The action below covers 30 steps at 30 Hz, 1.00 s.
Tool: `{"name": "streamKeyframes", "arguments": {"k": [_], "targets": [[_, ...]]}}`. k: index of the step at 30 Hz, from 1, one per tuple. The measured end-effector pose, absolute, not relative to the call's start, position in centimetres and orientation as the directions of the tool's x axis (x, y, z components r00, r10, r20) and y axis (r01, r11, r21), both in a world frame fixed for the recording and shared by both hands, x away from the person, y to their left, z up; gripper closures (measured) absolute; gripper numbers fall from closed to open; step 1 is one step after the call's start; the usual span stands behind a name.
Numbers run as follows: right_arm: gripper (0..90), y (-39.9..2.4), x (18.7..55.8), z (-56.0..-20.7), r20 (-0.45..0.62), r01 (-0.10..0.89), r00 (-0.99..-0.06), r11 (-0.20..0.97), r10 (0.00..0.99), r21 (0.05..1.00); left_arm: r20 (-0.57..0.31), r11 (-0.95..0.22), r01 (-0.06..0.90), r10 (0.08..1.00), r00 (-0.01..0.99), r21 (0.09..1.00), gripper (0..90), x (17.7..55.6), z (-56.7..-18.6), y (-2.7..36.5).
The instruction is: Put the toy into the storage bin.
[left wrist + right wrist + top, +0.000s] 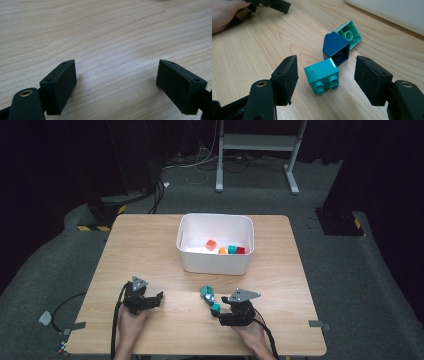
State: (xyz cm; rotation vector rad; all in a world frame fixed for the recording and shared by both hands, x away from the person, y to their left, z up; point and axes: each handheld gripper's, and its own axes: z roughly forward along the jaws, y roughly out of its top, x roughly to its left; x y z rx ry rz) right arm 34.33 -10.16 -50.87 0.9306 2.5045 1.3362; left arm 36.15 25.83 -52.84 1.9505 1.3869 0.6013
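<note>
Teal brick [322, 78] lay tipped on its side on the table [150, 250], studs toward the camera, square between the spread jaws of the right gripper [325, 82], not yet touched. Glossy plastic, two-by-two studs, clean edges. Judged step: approach done, grasp pending. Next move would call for closing the jaws evenly on the two flat side faces without nudging the neighbours. Touching behind it, a dark blue brick [335, 47], hollow underside showing; against that, a mint green brick [349, 32], also overturned. Beyond the cluster stood the white bin [215, 262], a few coloured bricks [226, 248] already inside, the likely destination. Left gripper [116, 82] rested low over bare wood, jaws apart, holding nothing.
</note>
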Motion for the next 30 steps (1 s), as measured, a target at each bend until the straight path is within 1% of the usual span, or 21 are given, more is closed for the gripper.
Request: {"name": "streamKeyframes", "arguments": {"k": [6,10,15,16,23,30], "targets": [[37.2,-9.6,34.2,-51.7,0.157,0.459,-0.798,0.419,0.582,0.784,-0.008,-0.219,0.639,0.943,0.332,0.737,16.6,36.2,-52.8,25.8],[40.7,-9.2,34.2,-52.0,0.156,0.461,-0.803,0.433,0.575,0.775,-0.008,-0.218,0.639,0.944,0.331,0.737,16.6,36.2,-52.8,25.8],[51.5,-8.9,34.0,-52.1,0.12,0.445,-0.804,0.454,0.583,0.772,-0.008,-0.218,0.639,0.943,0.331,0.737,16.6,36.2,-52.8,25.8],[52.5,-8.9,34.0,-52.1,0.114,0.44,-0.805,0.457,0.582,0.773,-0.008,-0.218,0.64,0.944,0.331,0.737,16.6,36.2,-52.8,25.8],[54.9,-9.1,33.9,-51.9,0.091,0.429,-0.803,0.465,0.589,0.774,-0.008,-0.219,0.639,0.943,0.331,0.737,16.6,36.2,-52.8,25.8],[55.4,-9.6,33.9,-51.2,0.092,0.427,-0.798,0.45,0.596,0.784,-0.008,-0.218,0.639,0.943,0.331,0.737,16.6,36.2,-52.8,25.8]]}}
